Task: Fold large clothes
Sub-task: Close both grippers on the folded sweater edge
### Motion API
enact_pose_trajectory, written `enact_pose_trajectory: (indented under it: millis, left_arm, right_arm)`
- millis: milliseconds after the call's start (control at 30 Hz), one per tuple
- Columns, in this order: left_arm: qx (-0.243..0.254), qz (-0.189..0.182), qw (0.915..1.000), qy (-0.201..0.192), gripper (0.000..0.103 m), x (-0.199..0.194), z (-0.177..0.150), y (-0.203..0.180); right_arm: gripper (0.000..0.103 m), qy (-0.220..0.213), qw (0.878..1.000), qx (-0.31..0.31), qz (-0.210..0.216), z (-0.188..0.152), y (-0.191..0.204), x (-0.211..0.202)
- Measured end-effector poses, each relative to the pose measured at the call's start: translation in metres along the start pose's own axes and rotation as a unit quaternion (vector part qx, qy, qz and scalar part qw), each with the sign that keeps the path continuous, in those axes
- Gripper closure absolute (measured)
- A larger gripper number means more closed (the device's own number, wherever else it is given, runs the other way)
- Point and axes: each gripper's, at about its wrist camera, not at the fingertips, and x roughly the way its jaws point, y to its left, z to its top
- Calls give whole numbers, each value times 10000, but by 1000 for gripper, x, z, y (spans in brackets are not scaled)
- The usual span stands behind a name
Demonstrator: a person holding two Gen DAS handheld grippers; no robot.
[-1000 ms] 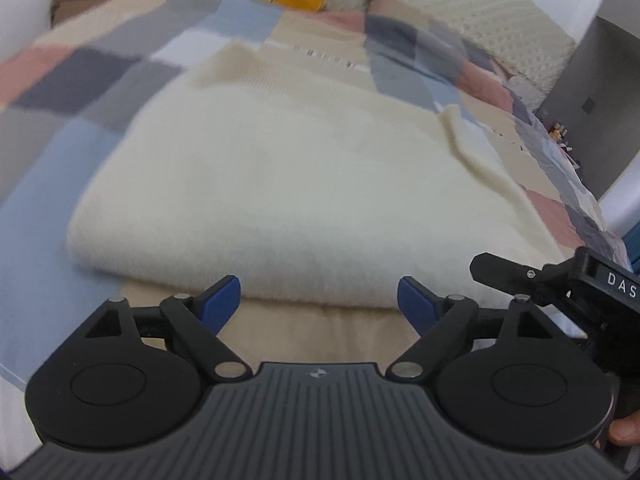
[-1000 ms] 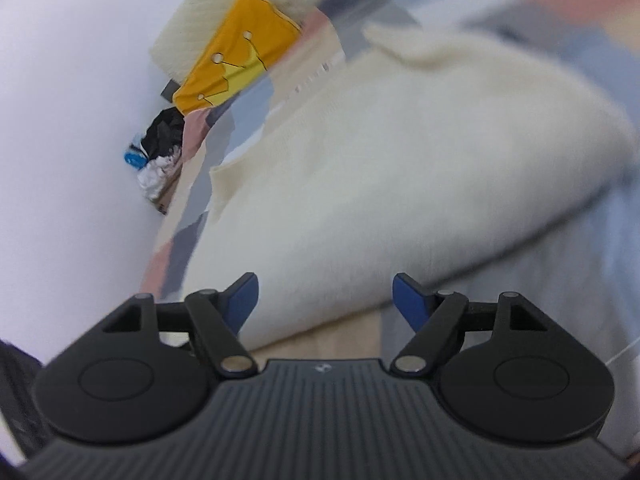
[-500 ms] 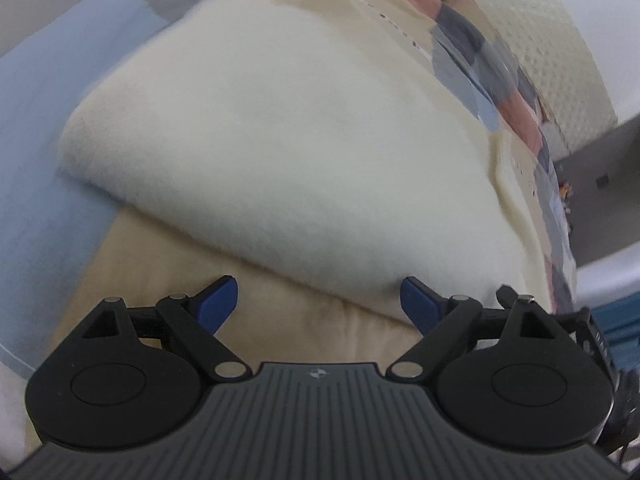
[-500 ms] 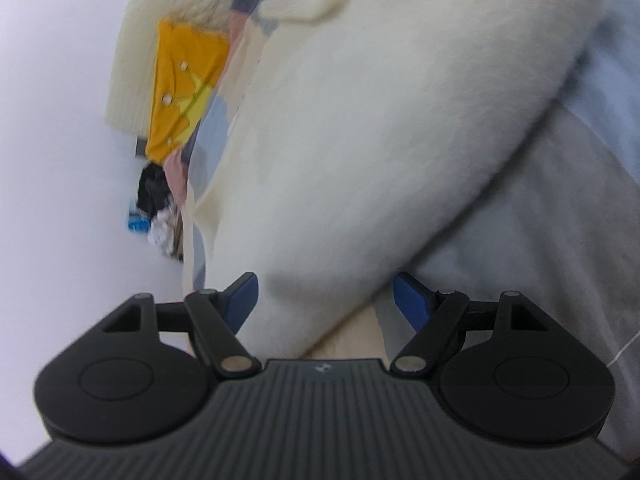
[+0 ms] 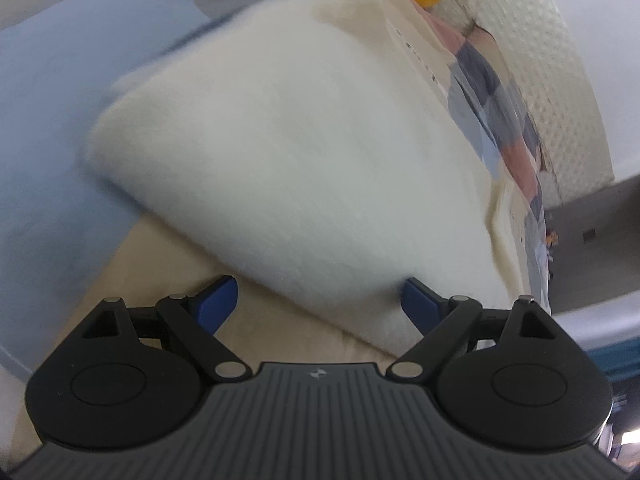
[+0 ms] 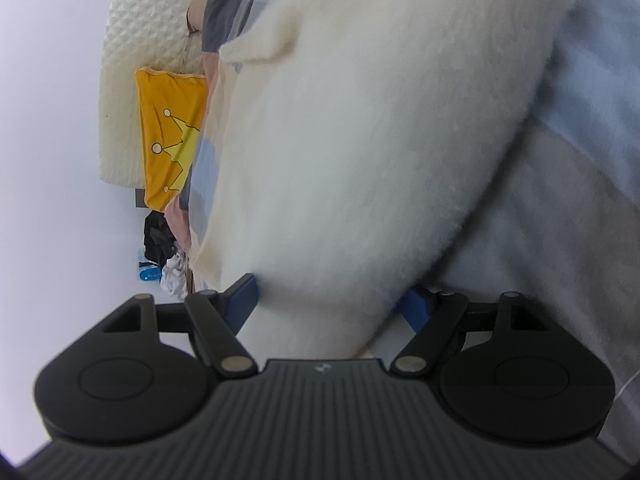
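Left wrist view showed your left gripper (image 5: 318, 300) spread wide at the fluffy white sweater's (image 5: 304, 152) near edge. Your right gripper (image 6: 332, 300) was spread around that edge too. Next, I think, pinch both corners.

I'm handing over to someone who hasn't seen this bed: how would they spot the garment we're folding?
Start from the bed with the patchwork quilt of blue, grey and pink squares. In its middle lies the cream fluffy garment, folded into a thick pad on a beige layer. It is the only fuzzy, plain off-white thing there; the yellow cushion by the headboard is bright and printed.
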Motion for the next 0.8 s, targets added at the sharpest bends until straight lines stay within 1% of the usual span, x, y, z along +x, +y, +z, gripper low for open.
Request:
enact_pose_trajectory:
  millis: [167,267,433,600,667,700,733,767,800]
  left_arm:
    - [-536,128,9983,-197,12,-12,6,15]
    - [-817,216,9958,-348,12,-16,11,25]
    - [-861,257,9949,-448,12,-18,16,31]
    - [-853,232,9946,-535,13,-18,19,35]
    - [-914,201,9938,-603,15,-18,21,38]
    - [-963,195,9929,-665,22,-19,23,40]
    - [-994,213,9921,-734,33,-19,25,42]
    - [-1006,237,9915,-794,37,-20,26,44]
    - [-1023,234,9909,-840,46,-20,29,45]
  right_arm:
    - [26,-162,9998,51,-77,-1,-2,-6]
    - [26,-409,9988,244,-126,4,-9,-15]
    - [26,-848,9946,557,-238,10,-18,-29]
    - [26,-877,9939,621,-238,12,-22,-31]
    - [33,-915,9936,596,-295,12,-21,-32]
    - [34,-943,9933,584,-315,14,-21,-32]
    - [36,-957,9932,580,-334,14,-21,-32]
    - [40,-972,9929,584,-348,14,-21,-32]
    - [42,-986,9928,574,-360,13,-21,-32]
